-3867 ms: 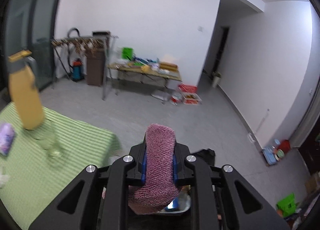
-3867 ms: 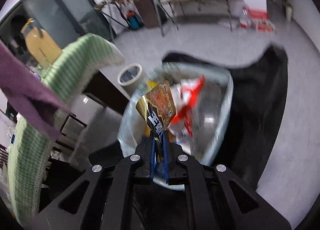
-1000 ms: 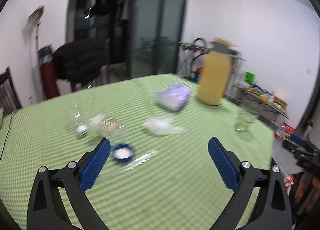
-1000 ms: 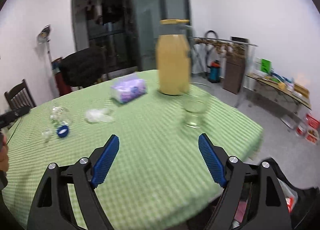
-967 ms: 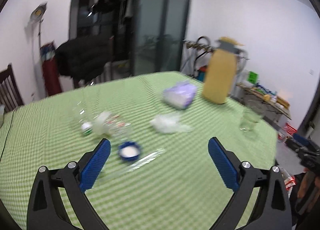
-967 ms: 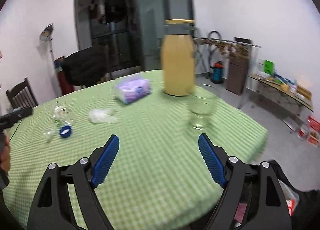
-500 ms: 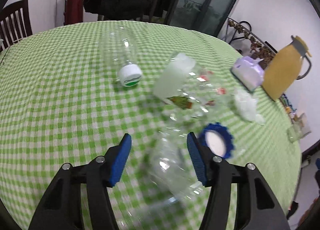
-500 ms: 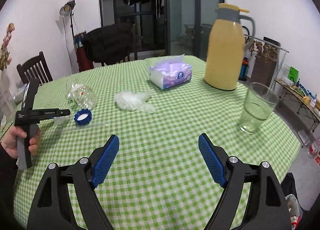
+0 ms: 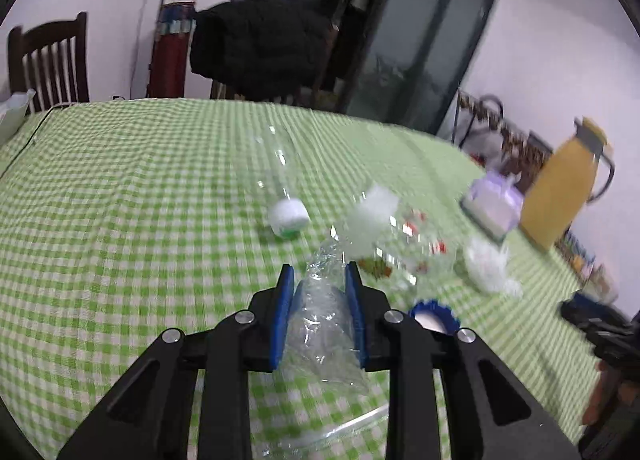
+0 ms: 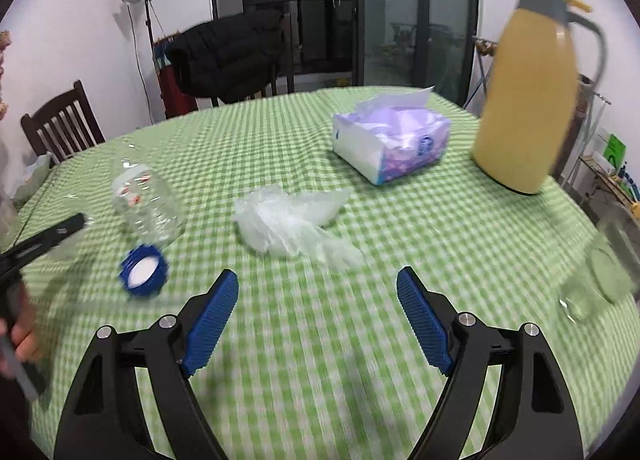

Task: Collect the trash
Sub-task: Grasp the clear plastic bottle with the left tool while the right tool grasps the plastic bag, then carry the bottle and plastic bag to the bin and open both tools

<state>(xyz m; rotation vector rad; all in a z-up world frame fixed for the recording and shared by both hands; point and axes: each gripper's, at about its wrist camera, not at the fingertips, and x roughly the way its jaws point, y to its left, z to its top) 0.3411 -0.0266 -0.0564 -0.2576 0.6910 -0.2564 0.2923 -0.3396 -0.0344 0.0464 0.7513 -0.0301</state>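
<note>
The left gripper (image 9: pixel 320 280) has just been closing, and its blue pads (image 9: pixel 282 312) now pinch a crumpled clear plastic wrapper (image 9: pixel 322 316) lying on the green checked tablecloth (image 9: pixel 120 228). Just right of that wrapper lies a blue bottle cap (image 9: pixel 434 318), open side up. Beyond the cap a clear plastic bottle (image 9: pixel 400 244) with a red-printed label lies on its side, and left of it a second clear bottle with a white cap (image 9: pixel 288 216). The right gripper (image 10: pixel 318 308) hovers over bare cloth with its jaws spread wide and nothing between them. Ahead of it lies a crumpled clear plastic glove (image 10: pixel 288 224), apart from the cap. Farther back sit a purple tissue pack (image 10: pixel 394 144) and a yellow thermos jug (image 10: pixel 528 88), with a drinking glass (image 10: pixel 600 276) at the table's right edge.
</note>
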